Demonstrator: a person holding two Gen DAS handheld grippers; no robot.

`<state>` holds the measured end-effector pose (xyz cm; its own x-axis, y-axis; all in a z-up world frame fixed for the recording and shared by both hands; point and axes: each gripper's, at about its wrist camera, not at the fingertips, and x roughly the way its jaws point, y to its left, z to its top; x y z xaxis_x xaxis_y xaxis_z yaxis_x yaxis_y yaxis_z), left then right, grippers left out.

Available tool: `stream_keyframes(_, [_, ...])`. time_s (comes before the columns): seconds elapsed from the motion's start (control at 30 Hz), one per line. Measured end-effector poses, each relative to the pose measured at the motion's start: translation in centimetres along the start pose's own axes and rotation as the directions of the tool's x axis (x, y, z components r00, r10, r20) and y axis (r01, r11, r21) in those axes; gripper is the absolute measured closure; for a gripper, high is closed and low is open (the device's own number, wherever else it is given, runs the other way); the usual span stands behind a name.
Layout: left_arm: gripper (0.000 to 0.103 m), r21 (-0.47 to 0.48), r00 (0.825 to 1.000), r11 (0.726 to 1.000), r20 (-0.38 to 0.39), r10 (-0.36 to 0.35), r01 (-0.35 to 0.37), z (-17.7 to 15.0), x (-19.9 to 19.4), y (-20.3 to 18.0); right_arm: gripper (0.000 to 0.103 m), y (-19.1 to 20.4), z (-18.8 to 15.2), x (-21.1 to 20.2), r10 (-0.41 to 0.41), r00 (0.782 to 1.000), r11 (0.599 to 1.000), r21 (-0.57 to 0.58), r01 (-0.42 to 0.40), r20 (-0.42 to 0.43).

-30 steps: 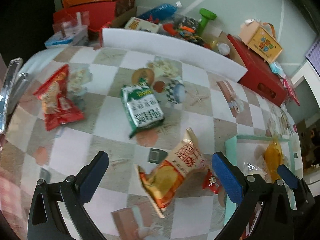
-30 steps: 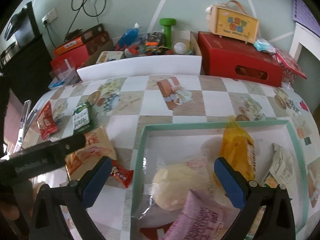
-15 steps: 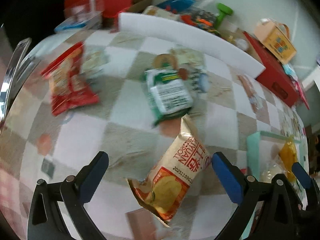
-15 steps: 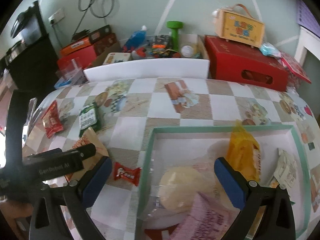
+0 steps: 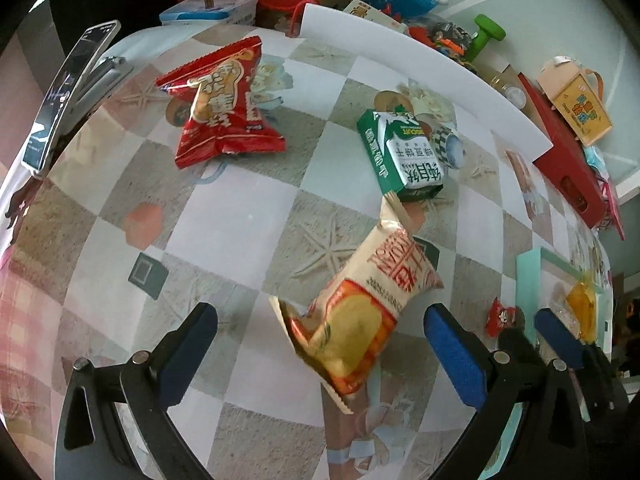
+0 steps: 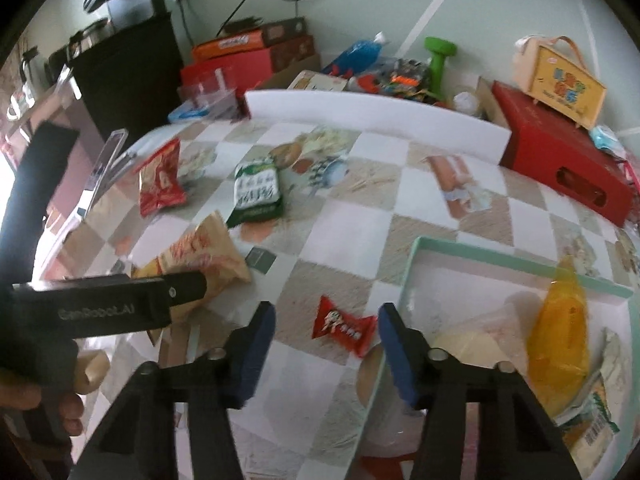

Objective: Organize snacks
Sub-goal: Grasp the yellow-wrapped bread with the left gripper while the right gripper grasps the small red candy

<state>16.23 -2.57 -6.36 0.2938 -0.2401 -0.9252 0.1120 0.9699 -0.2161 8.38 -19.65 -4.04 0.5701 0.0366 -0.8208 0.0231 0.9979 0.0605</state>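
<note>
Right gripper: jaws closing, small red candy between the pads, not yet pinched. Left gripper: jaws wide, released, beige chip bag between them. Done: several packets in the green-rimmed tray, lower right. Left: red bag, green packet, upper frame. Open tablecloth surrounds both; tray rim just beside the candy.

Soft, even daylight fills both views, with a blown-out white patch at the far left edge of the right wrist view. Shadows under the packets on the tabletop are faint. Fisheye bending curves the tabletop, and black corners vignette the pictures. The right view is slightly motion-blurred; the left is sharper.
</note>
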Motion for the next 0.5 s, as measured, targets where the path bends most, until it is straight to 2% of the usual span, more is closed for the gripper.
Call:
stream_keyframes(0.4, [0.000, -0.004, 0.999, 1.000, -0.030, -0.024, 0.024, -0.2, 0.2, -0.1, 0.050, 1.0, -0.7, 1.9, -0.028, 0.998, 0.998, -0.057, 0.025, -0.053])
stream_keyframes(0.5, [0.000, -0.005, 0.999, 1.000, -0.032, -0.027, 0.027, -0.1, 0.4, -0.4, 0.050, 1.2, -0.7, 2.1, -0.008, 0.998, 0.998, -0.060, 0.004, -0.060])
